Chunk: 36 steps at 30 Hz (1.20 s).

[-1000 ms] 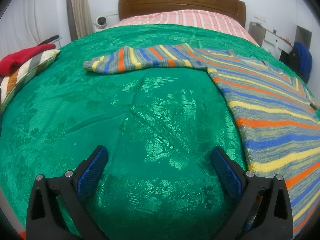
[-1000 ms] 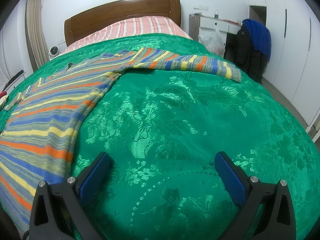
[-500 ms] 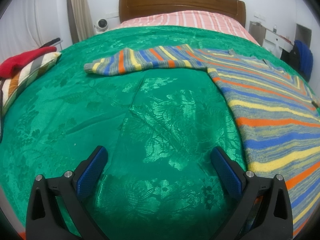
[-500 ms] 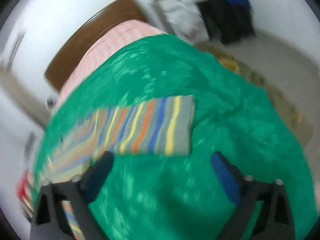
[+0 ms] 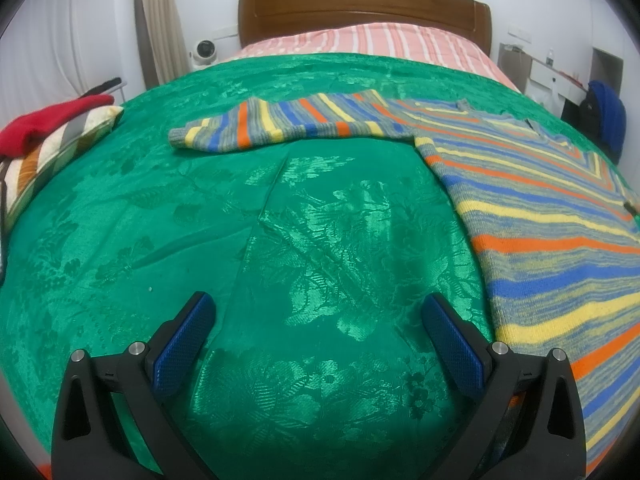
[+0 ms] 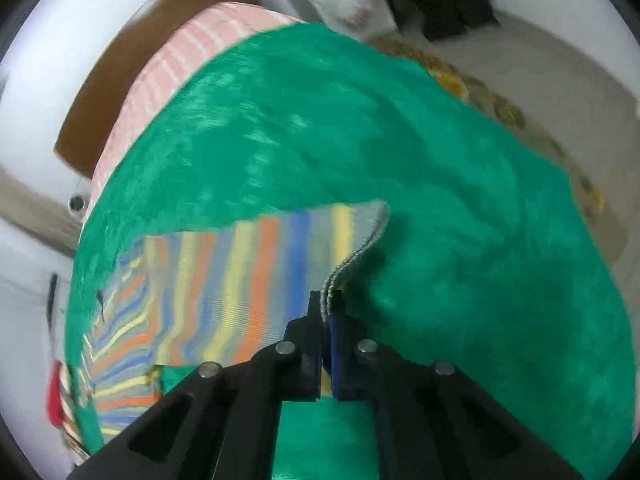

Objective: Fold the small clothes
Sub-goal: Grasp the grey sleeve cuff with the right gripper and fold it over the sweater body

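A striped knit sweater point(image 5: 552, 216) in blue, yellow, orange and grey lies flat on a green bedspread point(image 5: 280, 216). Its left sleeve point(image 5: 288, 124) stretches out to the left. My left gripper point(image 5: 316, 320) is open and empty above the bedspread, left of the sweater's body. In the right wrist view, my right gripper point(image 6: 329, 304) is shut on the cuff edge of the sweater's right sleeve point(image 6: 256, 276), which is lifted a little off the bedspread point(image 6: 460, 240). The view is blurred.
A wooden headboard point(image 5: 364, 8) and pink striped sheet point(image 5: 372, 42) are at the far end. A red cloth on a striped pillow point(image 5: 44, 136) lies at the left edge. A small camera point(image 5: 205, 49) stands by the curtain. Furniture and dark clothes point(image 5: 604, 120) stand to the right.
My right gripper swung over to the right sleeve's cuff and closed on it, raising the edge. My left gripper has barely moved.
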Tool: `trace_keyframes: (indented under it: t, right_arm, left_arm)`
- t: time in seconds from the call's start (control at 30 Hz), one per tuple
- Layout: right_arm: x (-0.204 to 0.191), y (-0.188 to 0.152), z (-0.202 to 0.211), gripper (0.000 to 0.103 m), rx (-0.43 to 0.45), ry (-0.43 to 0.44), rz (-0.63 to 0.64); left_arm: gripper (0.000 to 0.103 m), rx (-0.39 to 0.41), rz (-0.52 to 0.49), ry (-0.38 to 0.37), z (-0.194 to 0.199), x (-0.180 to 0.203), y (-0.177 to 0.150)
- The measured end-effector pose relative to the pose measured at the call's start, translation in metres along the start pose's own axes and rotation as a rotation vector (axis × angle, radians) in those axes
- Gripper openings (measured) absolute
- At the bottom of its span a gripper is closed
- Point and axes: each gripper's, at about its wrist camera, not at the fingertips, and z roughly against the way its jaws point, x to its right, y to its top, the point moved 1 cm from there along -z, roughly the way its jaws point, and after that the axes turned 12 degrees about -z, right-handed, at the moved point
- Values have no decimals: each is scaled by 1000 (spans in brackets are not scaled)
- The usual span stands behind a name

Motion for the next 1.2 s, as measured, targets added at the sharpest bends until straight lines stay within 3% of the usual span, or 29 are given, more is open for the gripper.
trace_keyframes:
  t: [0.13,0.23,0.3,0.47,0.53,0.57,0.6,0.73,0.83,1.03,1.2]
  right_arm:
    - [-92,-8,36,3,50,127,154]
    - [-181,-33,49,3,23,250,283]
    - [-240,-59,44,3,-25,305,371]
    - [-332,-128,-7,5,-124,326,524]
    - [-350,-156,-39,18,-223,388,516]
    - [-354,-171,-49,45,-273,413,503]
    - [-355,-183,-58,67,-308,437,484]
    - [-337,-201,-59,67,-298,462,474]
    - [-299,-193,-49,68,-241,401,467]
    - [-184,-181,-14,70,-51,179,536]
    - [-100,-182,17,70,81,102,522]
  left_arm:
    - [103,0,0,0,1,1,0]
    - [103,1,0,-1,1,0,-1]
    - [103,1,1,-1,1,0,-1]
    - [103,7,0,-4,2,0,0]
    - [103,11,0,-4,2,0,-1]
    - [103,12,0,-3,2,0,-1]
    - [103,13,0,-3,2,0,-1]
    - [103,14,-1,-2,3,1,-2]
    - [103,14,-1,-1,3,1,-2]
    - [103,18,-4,6,4,2,-3]
    - [103,22,-7,11,4,2,-2]
